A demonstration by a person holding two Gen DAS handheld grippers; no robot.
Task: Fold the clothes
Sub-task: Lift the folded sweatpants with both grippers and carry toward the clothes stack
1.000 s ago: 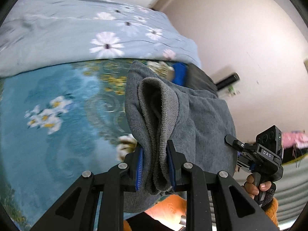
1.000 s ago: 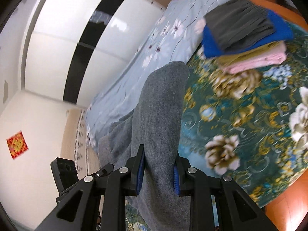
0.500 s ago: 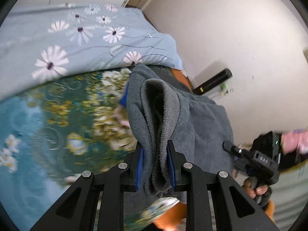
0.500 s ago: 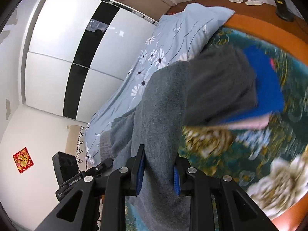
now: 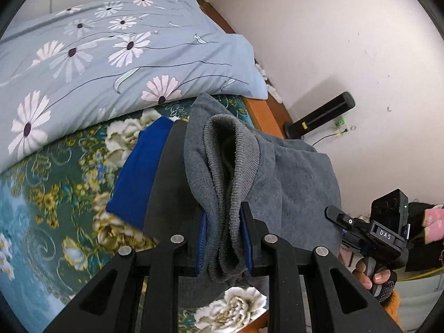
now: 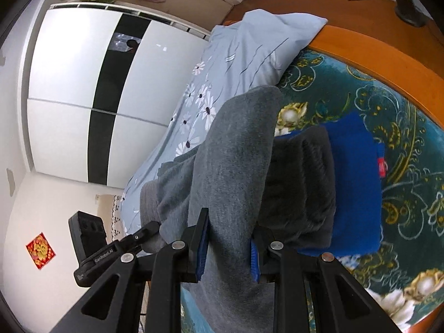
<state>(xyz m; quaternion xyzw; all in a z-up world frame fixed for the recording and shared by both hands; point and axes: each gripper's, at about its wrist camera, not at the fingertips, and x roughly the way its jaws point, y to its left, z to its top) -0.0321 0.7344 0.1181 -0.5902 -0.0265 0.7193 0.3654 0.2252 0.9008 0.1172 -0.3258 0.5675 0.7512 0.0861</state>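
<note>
A folded grey sweater (image 5: 291,177) hangs between both grippers above the bed. My left gripper (image 5: 224,238) is shut on its ribbed cuff end (image 5: 230,166). My right gripper (image 6: 229,247) is shut on the other folded edge of the grey sweater (image 6: 233,149). Just below it lies a stack of folded clothes, with a dark grey garment (image 6: 299,183) on top of a blue one (image 6: 355,183). The same stack shows in the left wrist view as a blue garment (image 5: 141,172) under a dark one (image 5: 169,183). The right gripper's body (image 5: 385,230) and a hand appear at the right.
The bed has a teal floral cover (image 6: 388,105) and a light blue daisy quilt (image 5: 111,55) behind the stack. An orange wooden bed frame (image 6: 374,47) borders the cover. A white and black wardrobe (image 6: 97,91) stands beyond. A black device (image 5: 319,116) leans on the wall.
Both grippers have carried the grey sweater across the bed, and it now hangs right over the stack of folded clothes. The grips have not changed.
</note>
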